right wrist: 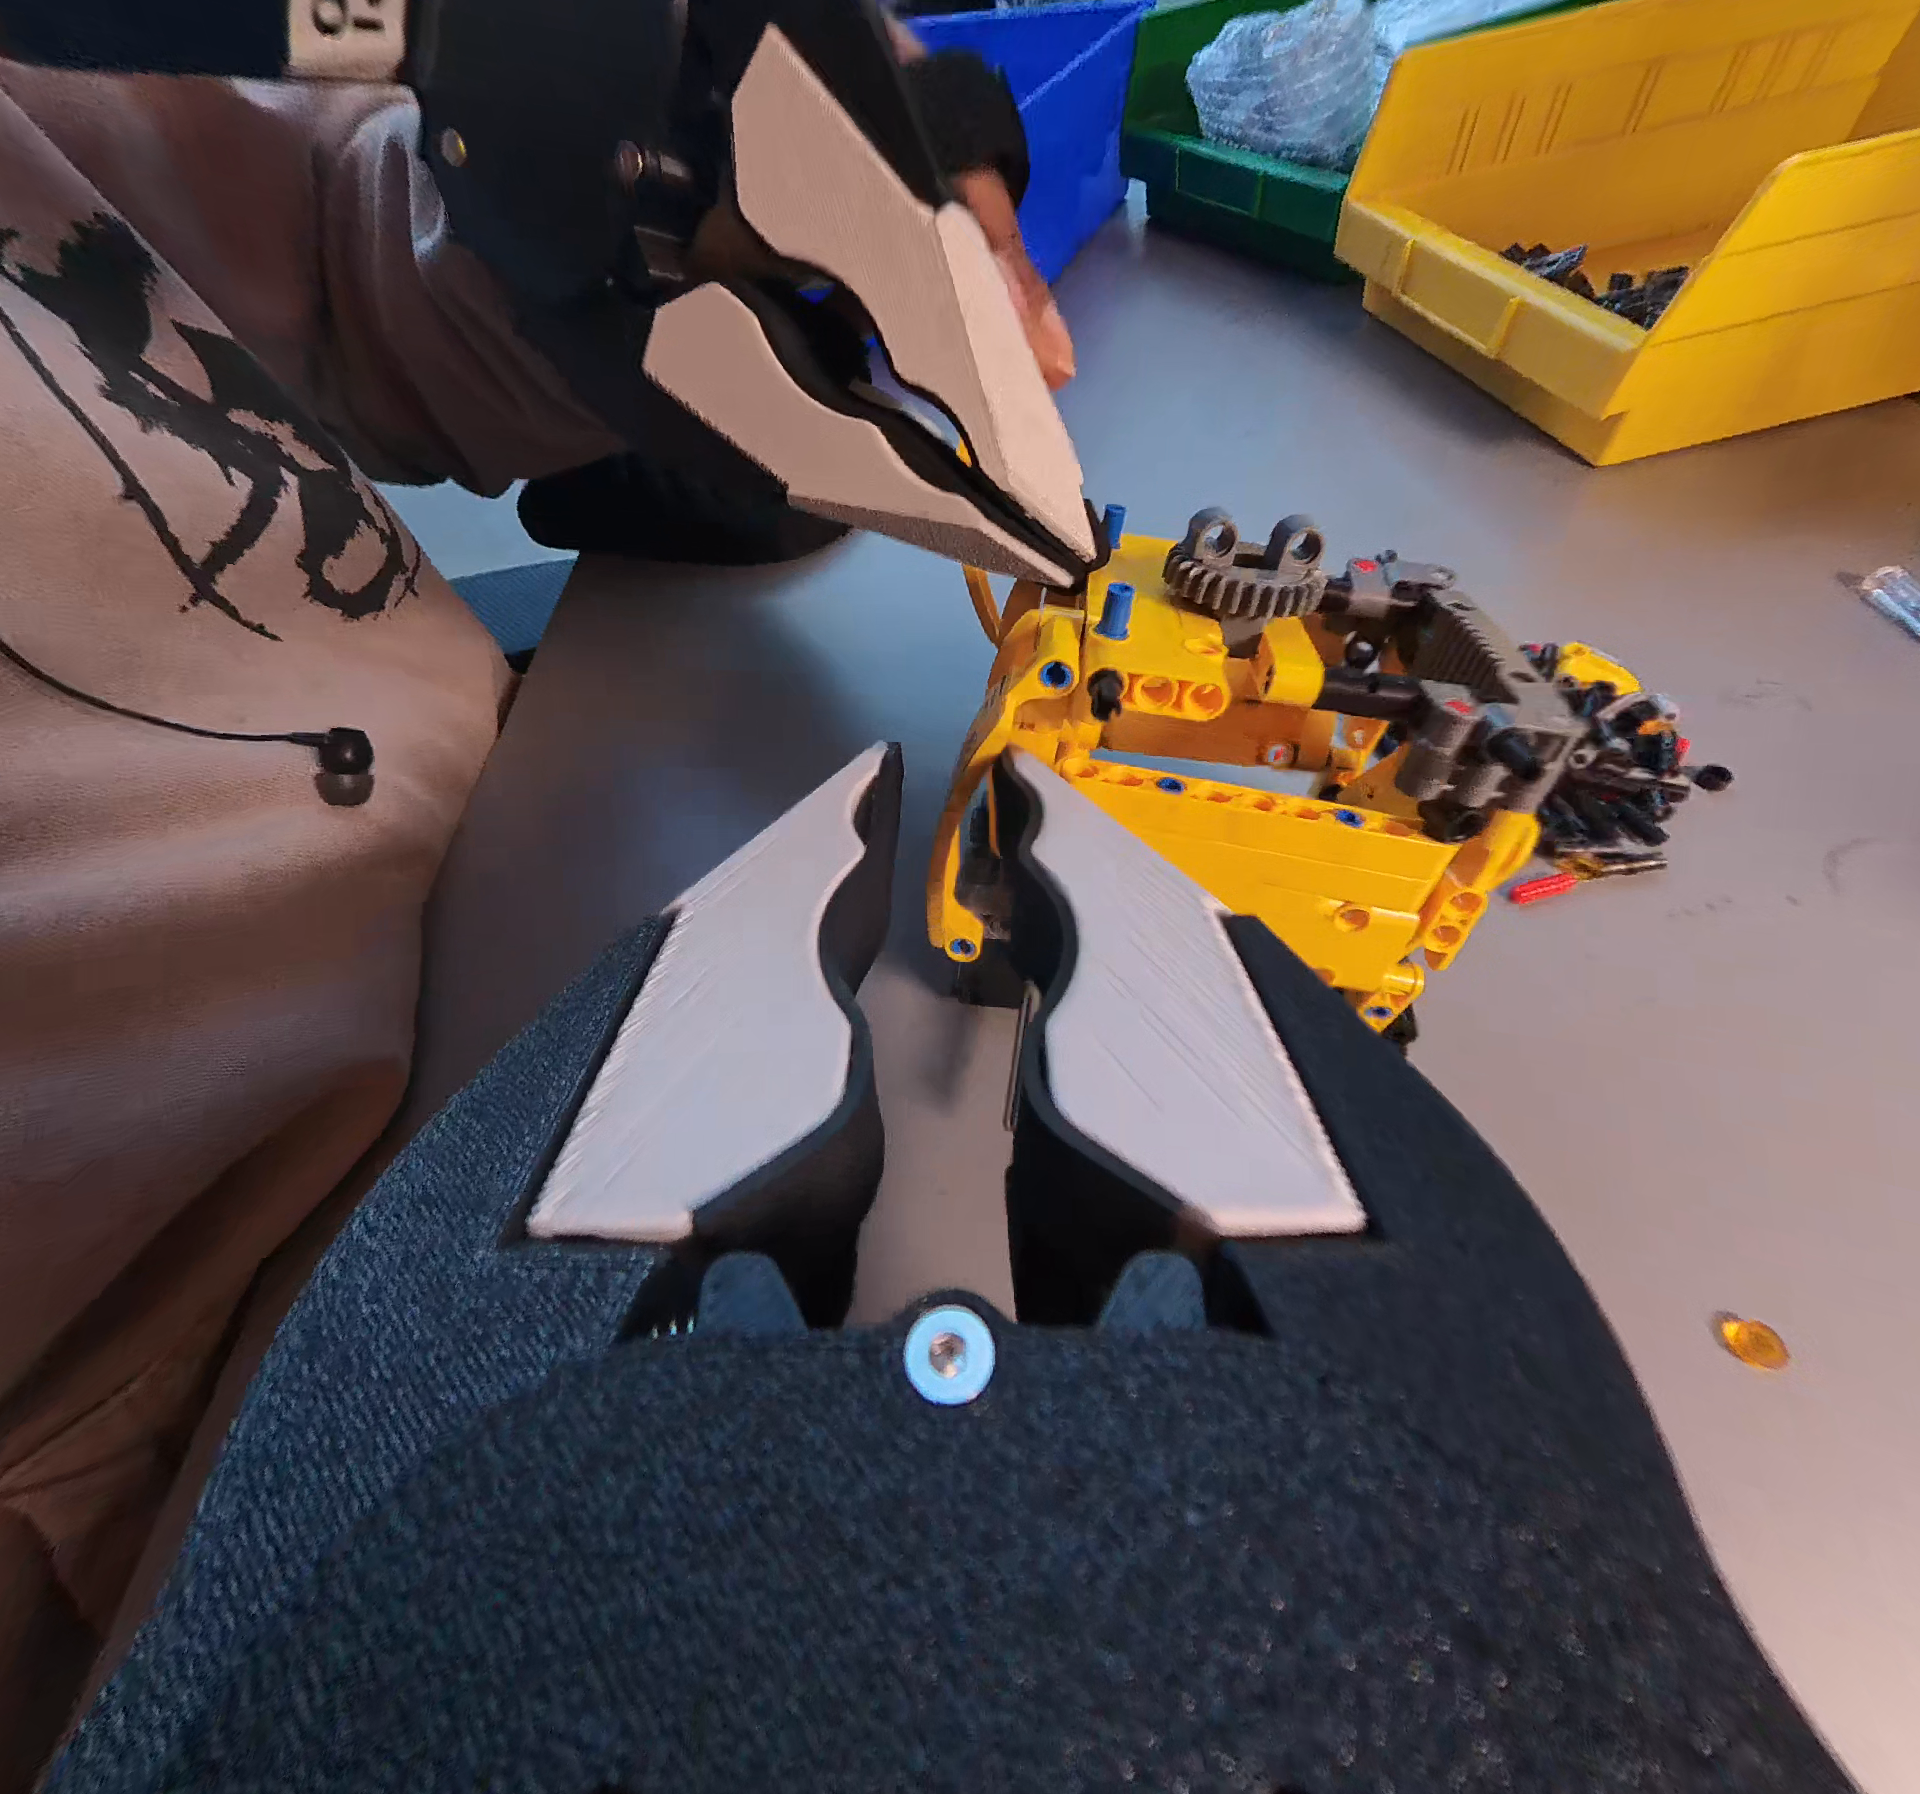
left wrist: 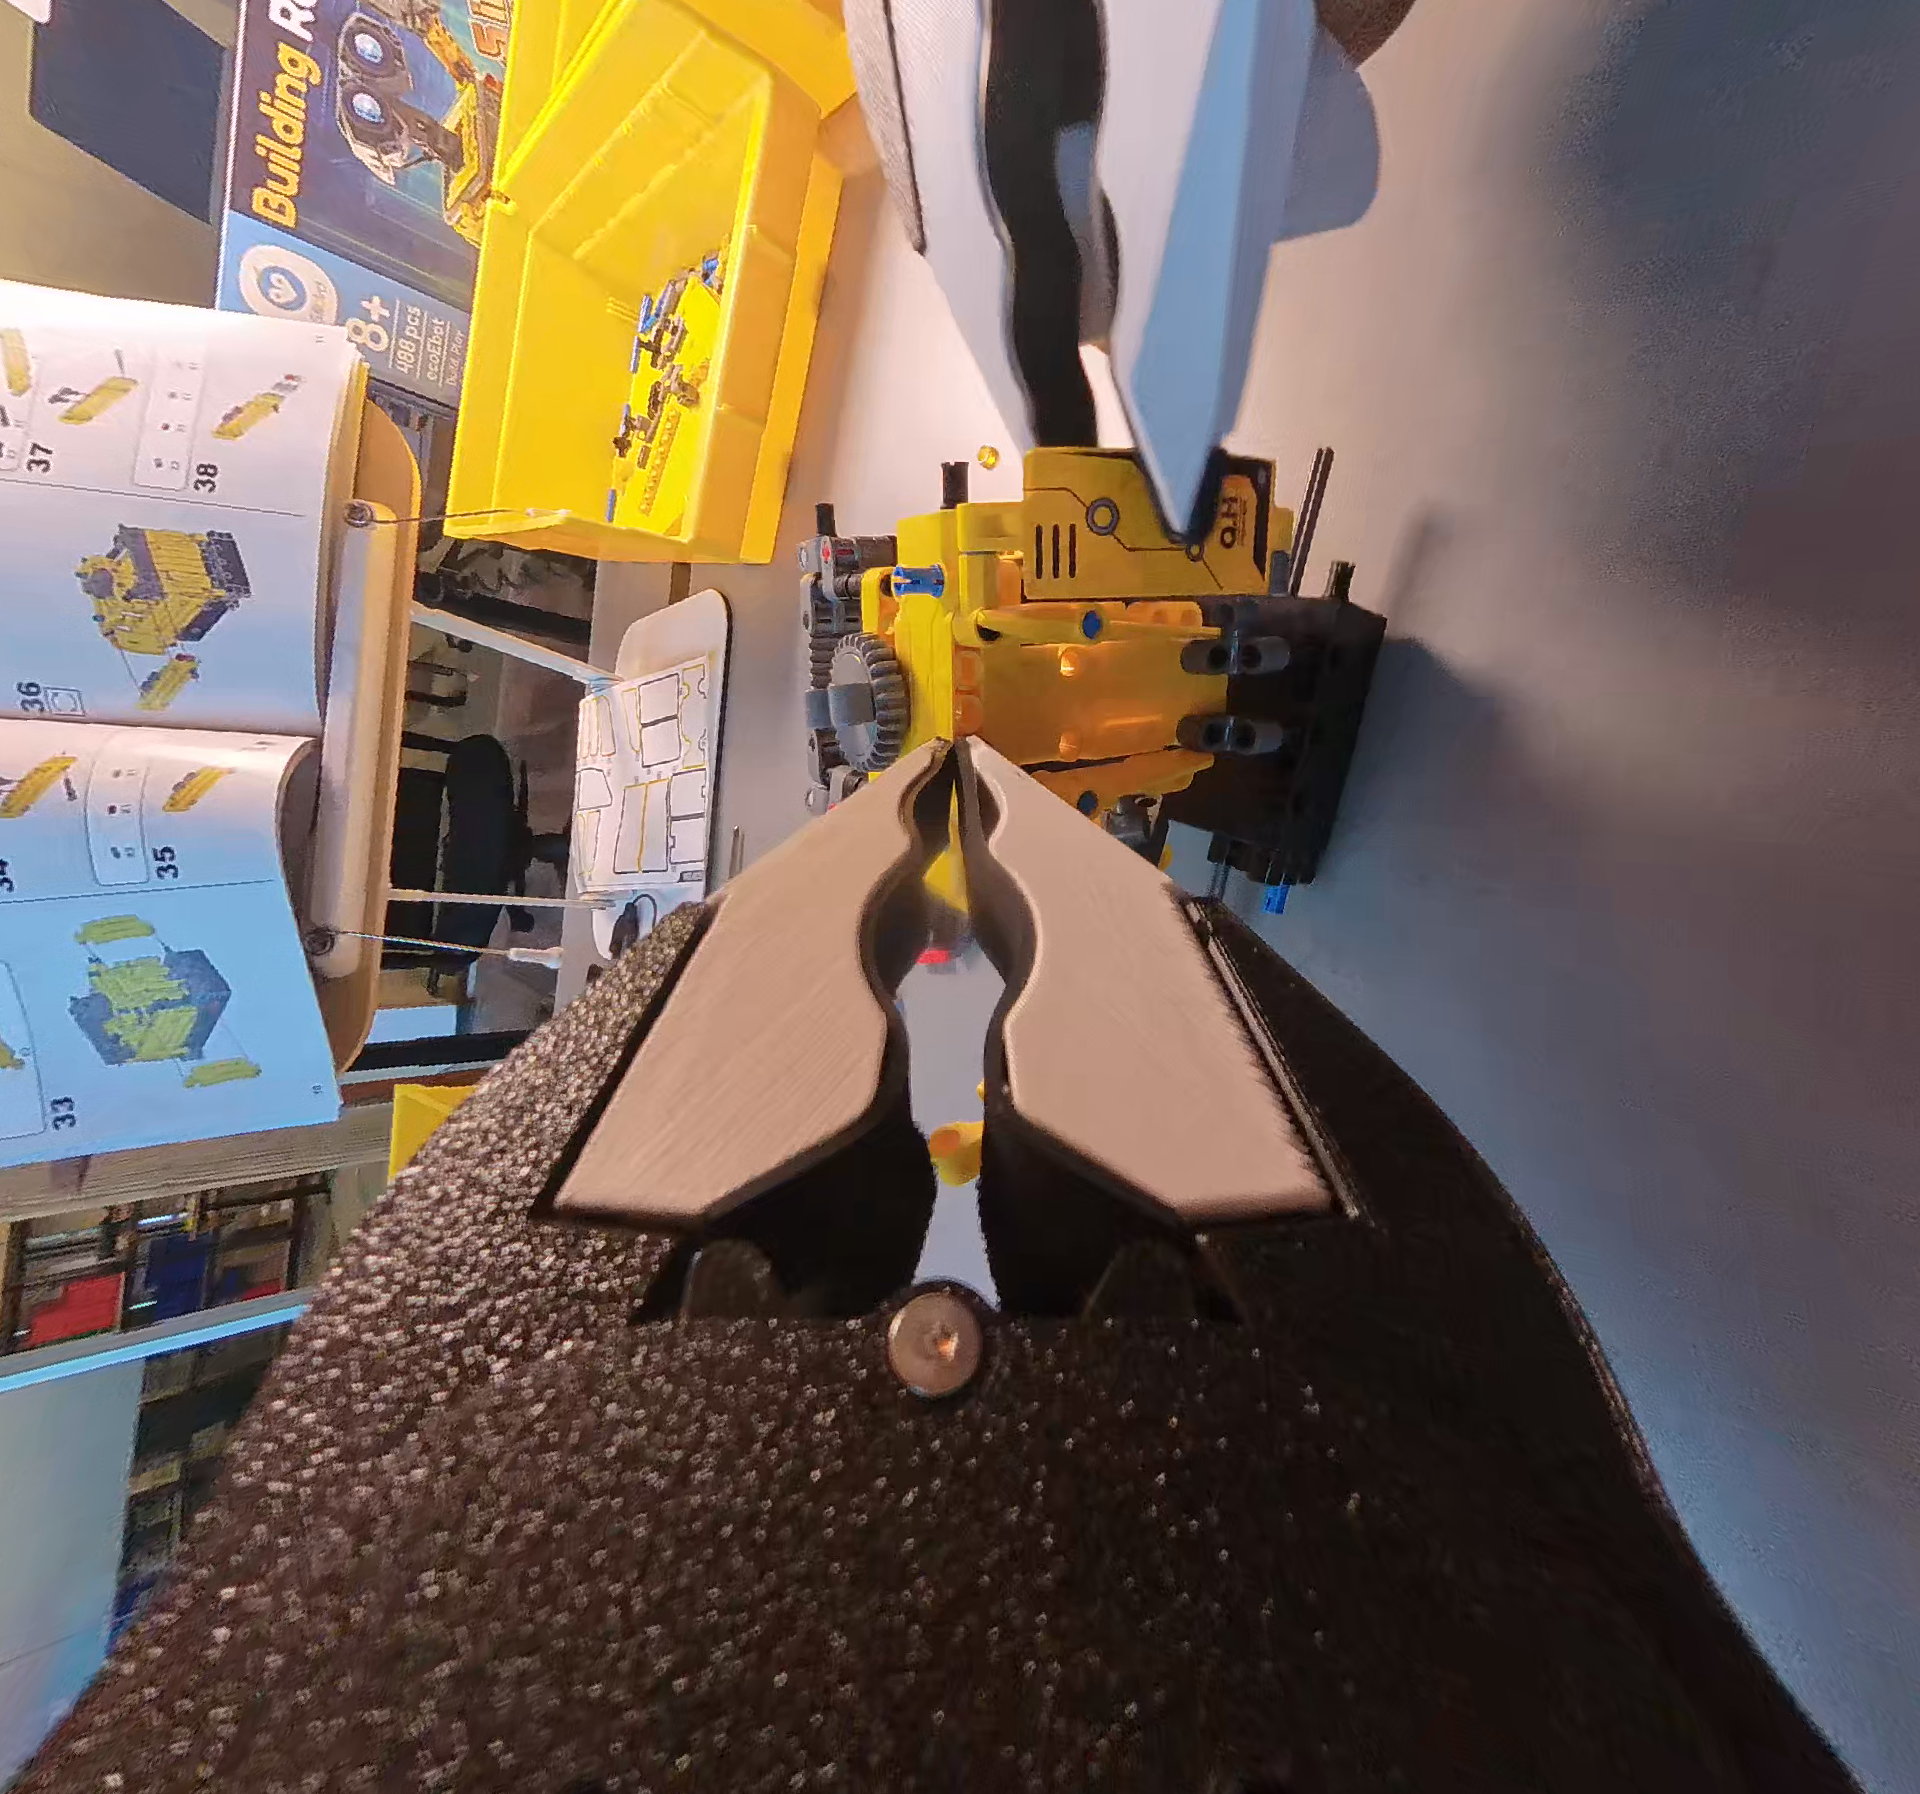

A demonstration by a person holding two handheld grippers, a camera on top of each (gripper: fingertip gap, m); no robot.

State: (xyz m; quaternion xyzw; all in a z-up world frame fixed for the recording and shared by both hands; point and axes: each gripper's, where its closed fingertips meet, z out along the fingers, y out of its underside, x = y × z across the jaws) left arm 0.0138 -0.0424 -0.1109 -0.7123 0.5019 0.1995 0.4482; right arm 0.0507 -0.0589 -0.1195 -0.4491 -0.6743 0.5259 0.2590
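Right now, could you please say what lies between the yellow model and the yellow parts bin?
Only bare grey table separates model from bin, per the right wrist view.

we can't really see what the left gripper pinches, its closed tips hide the spot on the yellow and black brick-built model. the right gripper is motion-blurred and cut off up top. small dark parts in the yellow plastic bin are too tiny to tell apart.
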